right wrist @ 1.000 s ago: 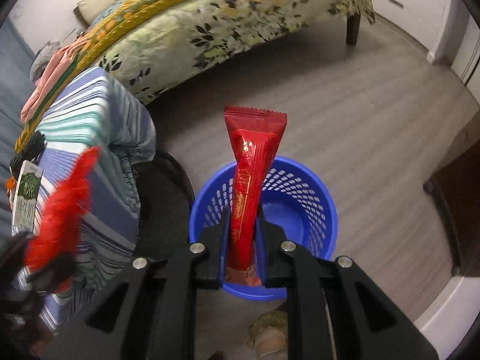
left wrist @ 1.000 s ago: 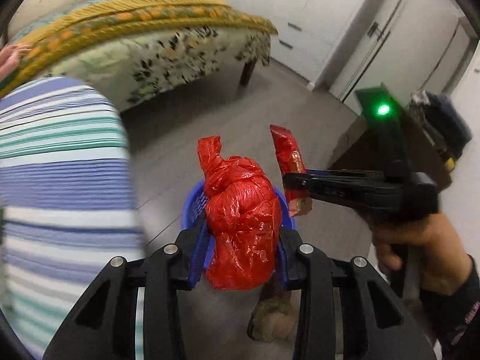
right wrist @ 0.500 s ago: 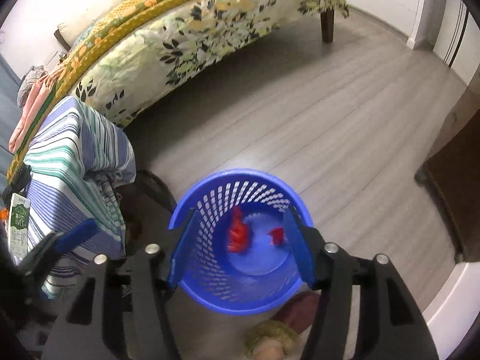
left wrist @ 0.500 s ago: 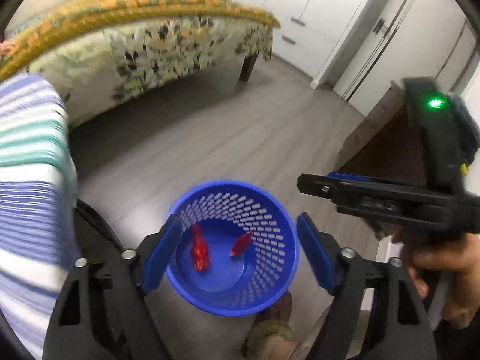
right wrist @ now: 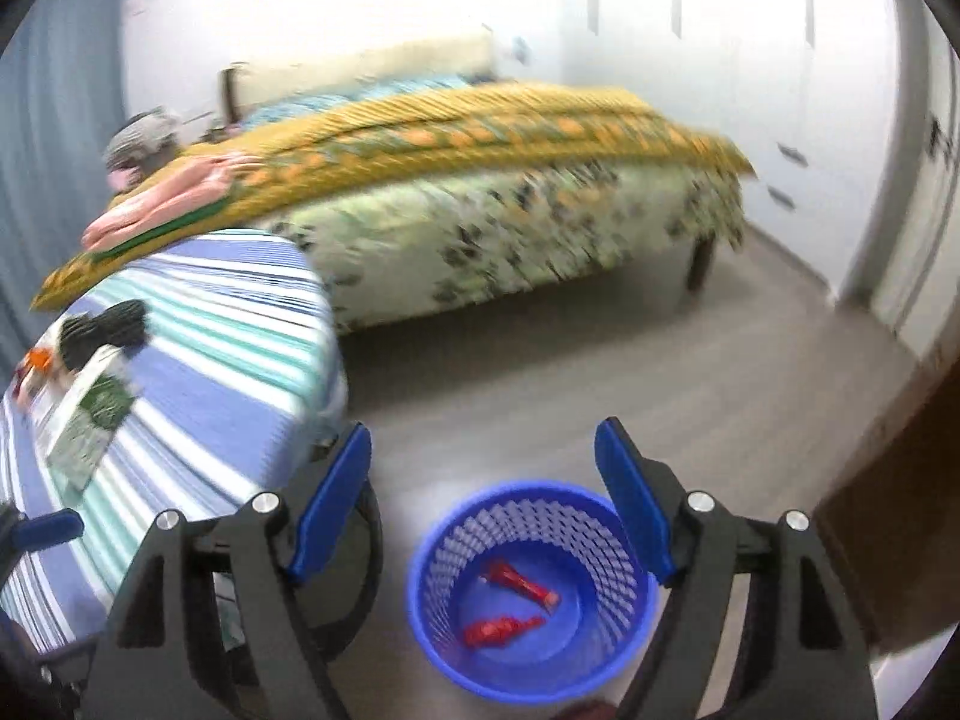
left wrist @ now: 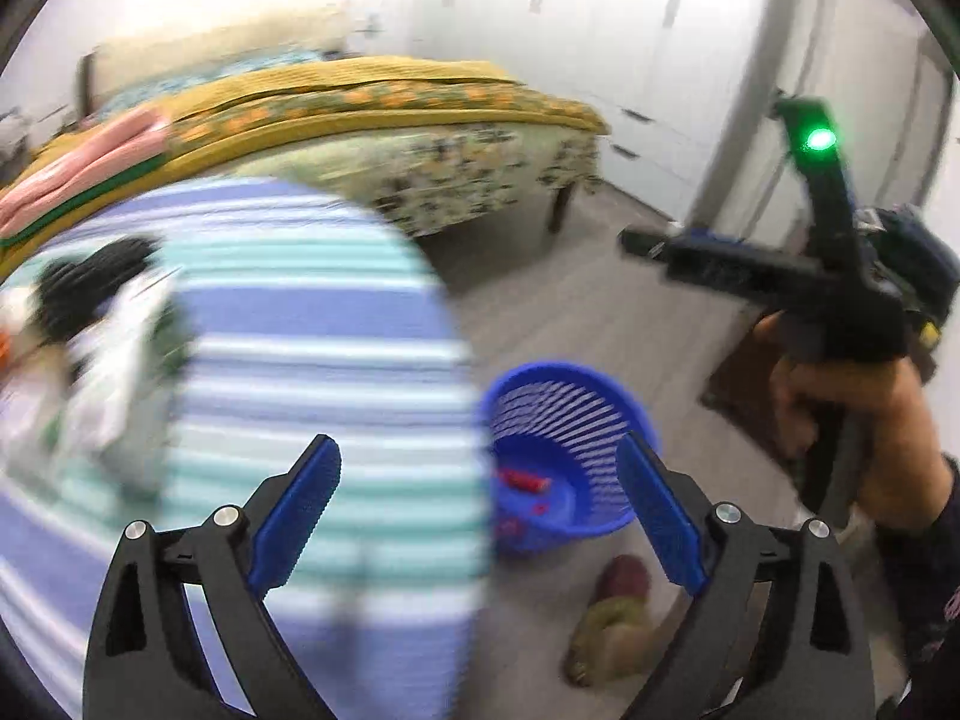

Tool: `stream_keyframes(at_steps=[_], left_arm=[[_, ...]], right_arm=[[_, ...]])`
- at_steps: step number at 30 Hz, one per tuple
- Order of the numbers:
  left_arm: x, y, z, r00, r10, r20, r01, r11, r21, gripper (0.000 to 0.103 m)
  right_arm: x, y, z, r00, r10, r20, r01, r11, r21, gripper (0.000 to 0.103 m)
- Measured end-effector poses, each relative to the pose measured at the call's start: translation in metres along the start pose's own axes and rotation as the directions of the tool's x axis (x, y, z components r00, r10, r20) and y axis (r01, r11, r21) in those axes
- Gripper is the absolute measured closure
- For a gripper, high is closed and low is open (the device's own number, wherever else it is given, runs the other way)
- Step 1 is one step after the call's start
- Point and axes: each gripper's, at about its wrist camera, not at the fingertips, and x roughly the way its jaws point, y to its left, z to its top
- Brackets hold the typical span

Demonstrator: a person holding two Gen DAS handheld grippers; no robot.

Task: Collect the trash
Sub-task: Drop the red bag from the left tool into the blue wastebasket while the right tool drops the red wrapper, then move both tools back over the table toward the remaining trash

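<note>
A blue mesh basket (right wrist: 438,570) stands on the floor with a red snack wrapper (right wrist: 522,582) and a crumpled red bag (right wrist: 501,630) lying in its bottom. My right gripper (right wrist: 483,429) hangs above and behind it, its jaws opening with nothing between them. My left gripper (left wrist: 477,444) is over the edge of the striped table (left wrist: 300,330), its jaws also opening and empty. From here the basket (left wrist: 600,414) sits lower right. In the left wrist view the right gripper (left wrist: 642,243) is held by a hand (left wrist: 852,408). A green-white packet (right wrist: 90,420) and a black item (right wrist: 105,330) lie on the table.
A bed (right wrist: 480,180) with a yellow cover fills the back. White wardrobes line the right wall. A dark brown cabinet (right wrist: 900,510) stands at right. A person's slippered foot (left wrist: 606,618) is beside the basket. Grey floor lies between bed and basket.
Both grippers let go: the red bag and the red wrapper dropped into the basket. Both then rose, and the left one swung left over the striped table.
</note>
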Motion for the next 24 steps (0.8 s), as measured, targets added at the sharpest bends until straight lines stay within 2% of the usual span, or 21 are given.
stream_keyframes(at_steps=[5,9,13,18,24], left_arm=[[-0.031,0.065,-0.024,0.993,0.118,-0.009,-0.119,0.990,-0.082,0.010],[-0.057,0.124,-0.042,0.970,0.242,-0.021,-0.242,0.956,-0.166,0.010],[-0.071,0.169,-0.051,0.939,0.340,-0.057,-0.343,0.908,-0.239,0.010],[-0.070,0.205,-0.058,0.912,0.389,-0.126,-0.409,0.870,-0.274,0.010],[-0.055,0.207,-0.051,0.915,0.385,-0.119,-0.403,0.875,-0.267,0.010]], right_arm=[[-0.009,0.070,-0.003,0.995,0.085,0.055,-0.080,0.993,-0.090,0.028],[-0.012,0.130,-0.019,0.984,0.174,0.038,-0.165,0.971,-0.173,0.028],[-0.010,0.181,-0.038,0.969,0.245,-0.027,-0.245,0.946,-0.212,0.028],[-0.001,0.221,-0.056,0.953,0.284,-0.110,-0.303,0.920,-0.248,0.028],[0.006,0.235,-0.067,0.950,0.280,-0.140,-0.310,0.905,-0.292,0.028]])
